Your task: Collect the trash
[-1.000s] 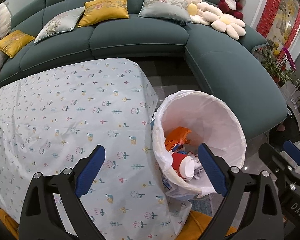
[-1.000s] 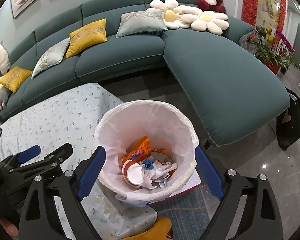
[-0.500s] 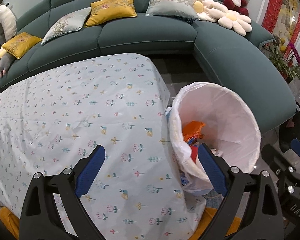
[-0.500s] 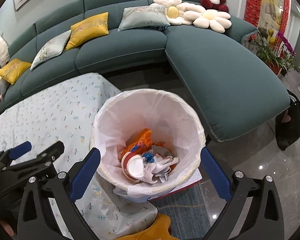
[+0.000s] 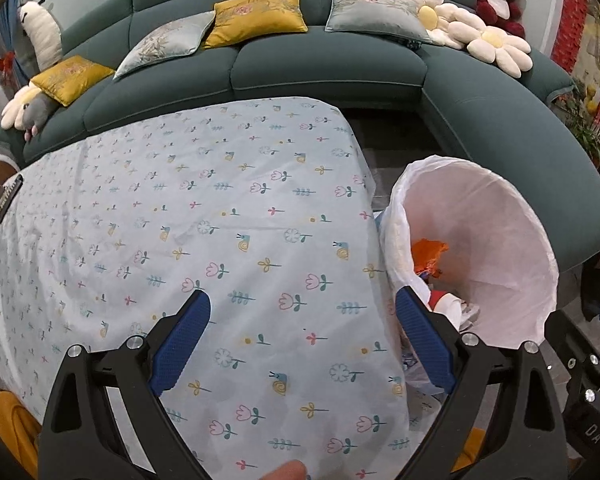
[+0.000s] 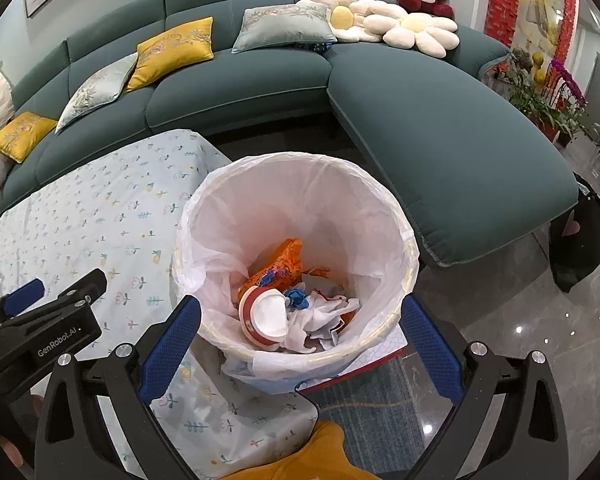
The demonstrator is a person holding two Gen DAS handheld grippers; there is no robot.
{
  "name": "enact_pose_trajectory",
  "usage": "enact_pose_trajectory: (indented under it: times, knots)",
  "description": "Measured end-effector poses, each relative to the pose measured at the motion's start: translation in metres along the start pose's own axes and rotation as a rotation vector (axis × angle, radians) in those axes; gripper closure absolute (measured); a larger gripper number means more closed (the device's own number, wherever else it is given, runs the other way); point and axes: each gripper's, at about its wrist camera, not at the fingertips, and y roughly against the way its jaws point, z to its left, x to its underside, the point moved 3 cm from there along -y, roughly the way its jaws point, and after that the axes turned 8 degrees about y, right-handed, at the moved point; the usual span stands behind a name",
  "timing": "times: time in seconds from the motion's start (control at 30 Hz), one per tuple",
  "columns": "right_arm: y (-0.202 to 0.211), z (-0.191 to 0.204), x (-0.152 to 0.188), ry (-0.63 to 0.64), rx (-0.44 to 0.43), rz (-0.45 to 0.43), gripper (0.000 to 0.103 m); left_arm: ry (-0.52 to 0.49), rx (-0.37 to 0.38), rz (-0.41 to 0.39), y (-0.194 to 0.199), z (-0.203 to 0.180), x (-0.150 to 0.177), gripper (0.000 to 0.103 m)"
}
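1. Trash (image 6: 288, 304) lies heaped at the bottom of the lined bin (image 6: 384, 344): an orange wrapper (image 6: 284, 260), a red-and-white paper cup (image 6: 266, 316) on its side and crumpled white paper (image 6: 324, 320). It sits just ahead of and below the right claw (image 6: 300, 344), framed between its two blue pads.

2. Both right-claw pads stand spread as wide as they go, with nothing pinched between them. The bin rim sits in the gap, so I judge this claw has nothing left to drop and is simply poised over the opening.

3. Off to that claw's left the other tool shows as a black body with a blue tip, hovering over the tablecloth.

4. The left claw (image 5: 300, 344) is likewise spread wide and empty. Directly ahead of it lies the flowered tablecloth (image 5: 220, 208), and I can see no litter on the cloth in front of it. The bin (image 5: 532, 248) stands to this claw's right, pressed against the hanging edge of the cloth.

5. That spot makes sense: a bin hard against the table edge means litter needs only a short carry from the cloth to the opening.

6. The white liner (image 6: 204, 240) is folded over the rim, which keeps the bag open to catch what falls.

7. At the far left edge of the cloth, well away from the left claw, a dark flat object (image 5: 6, 204) lies; I cannot tell what it is, nor whether it counts as litter.

8. My guess is the collecting is close to finished.
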Motion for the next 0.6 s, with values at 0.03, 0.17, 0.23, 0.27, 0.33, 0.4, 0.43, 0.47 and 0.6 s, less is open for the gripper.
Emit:
enact_pose_trajectory:
  times: [0.03, 0.17, 0.23, 0.27, 0.33, 0.4, 0.43, 0.47, 0.6]
  knots:
    - [-0.001, 0.001, 0.001, 0.003, 0.004, -0.001, 0.007, -0.006, -0.002, -0.001, -0.001, 0.000, 0.001, 0.014]
    - [-0.004, 0.002, 0.005, 0.003, 0.004, 0.003, 0.007, -0.015, -0.008, 0.003, -0.004, -0.001, 0.005, 0.014]
    - [-0.005, 0.002, 0.007, 0.001, 0.008, 0.004, 0.007, -0.011, -0.010, 0.002, -0.005, -0.001, 0.006, 0.014]
    - [-0.005, 0.001, 0.007, -0.002, 0.008, 0.005, 0.007, -0.009, -0.014, 0.003, -0.005, -0.001, 0.007, 0.014]
    - [-0.007, 0.000, 0.009, -0.009, 0.008, 0.009, 0.007, -0.007, -0.014, 0.003, -0.007, -0.001, 0.008, 0.014]
    - [-0.009, -0.002, 0.010, -0.010, 0.011, 0.012, 0.007, -0.008, -0.016, 0.004, -0.008, -0.001, 0.009, 0.014]
    - [-0.010, -0.002, 0.010, -0.011, 0.010, 0.014, 0.007, -0.010, -0.020, 0.003, -0.008, -0.001, 0.010, 0.014]
    - [-0.010, -0.003, 0.011, -0.012, 0.010, 0.016, 0.007, -0.010, -0.023, 0.002, -0.008, 0.000, 0.010, 0.014]
    - [-0.012, -0.004, 0.013, -0.018, 0.010, 0.018, 0.007, -0.002, -0.040, 0.003, -0.011, 0.003, 0.012, 0.014]
